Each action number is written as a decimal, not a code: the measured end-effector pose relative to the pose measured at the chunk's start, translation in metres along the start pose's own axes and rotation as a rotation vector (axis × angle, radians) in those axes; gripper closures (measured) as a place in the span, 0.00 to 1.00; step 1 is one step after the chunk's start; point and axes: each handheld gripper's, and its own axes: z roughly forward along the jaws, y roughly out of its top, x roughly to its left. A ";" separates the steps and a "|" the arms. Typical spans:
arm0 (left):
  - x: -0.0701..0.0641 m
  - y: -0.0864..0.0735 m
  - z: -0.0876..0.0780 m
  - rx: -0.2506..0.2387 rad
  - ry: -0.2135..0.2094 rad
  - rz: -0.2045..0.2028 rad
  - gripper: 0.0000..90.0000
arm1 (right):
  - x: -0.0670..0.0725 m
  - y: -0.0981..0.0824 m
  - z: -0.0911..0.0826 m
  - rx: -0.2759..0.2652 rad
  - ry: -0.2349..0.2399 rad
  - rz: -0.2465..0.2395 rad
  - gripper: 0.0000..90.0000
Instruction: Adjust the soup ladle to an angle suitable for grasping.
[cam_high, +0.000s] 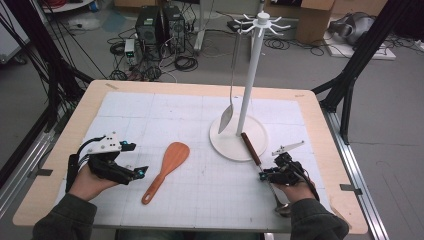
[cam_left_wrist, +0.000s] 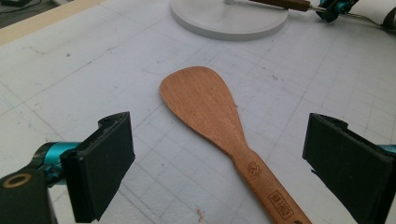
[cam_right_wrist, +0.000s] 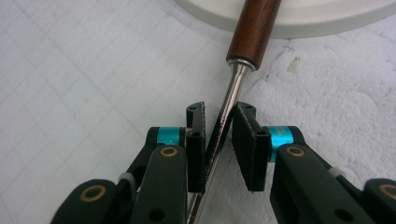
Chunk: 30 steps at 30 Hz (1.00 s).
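Jaws of the left gripper (cam_left_wrist: 219, 163) stand wide apart, hovering low over the white gridded mat (cam_high: 165, 115) on the desk (cam_high: 85, 100), with nothing pressed between them. In the left gripper view the wooden spatula (cam_left_wrist: 210, 116) lies flat on the mat between and ahead of the two black pads, blade away from the camera, handle running toward the lower right. A small round stamp is burned into the neck of the handle and a rectangular block of stamped writing sits lower down; neither is sharp enough to read. From the high view the left gripper (cam_high: 131, 160) sits just left of the spatula (cam_high: 167, 170), not touching it.

Further right, a white hanging stand (cam_high: 250, 75) rises from its round base (cam_high: 225, 142), and a metal spoon (cam_high: 230, 95) hangs from one of the hooks at its top, bowl down near the base.

At the right, the jaws of the right gripper (cam_right_wrist: 219, 135) are nearly together around the thin steel shaft of a ladle (cam_right_wrist: 252, 28) with a dark wooden handle. One pad lies against the shaft and the other stands just off it, so a full clamp cannot be told. The ladle's handle end rests on the rim of the base, its bowl near the person's right sleeve (cam_high: 320, 220).
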 end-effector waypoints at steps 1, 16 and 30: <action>0.000 0.000 0.000 0.000 -0.002 -0.002 0.10 | 0.000 0.000 0.000 0.002 0.000 -0.002 0.84; 0.000 0.000 0.002 0.004 -0.003 0.001 0.10 | -0.005 0.001 0.002 -0.008 0.038 0.027 0.85; -0.001 0.000 0.002 0.004 -0.005 0.004 0.10 | 0.003 0.007 0.007 0.013 0.070 0.011 0.87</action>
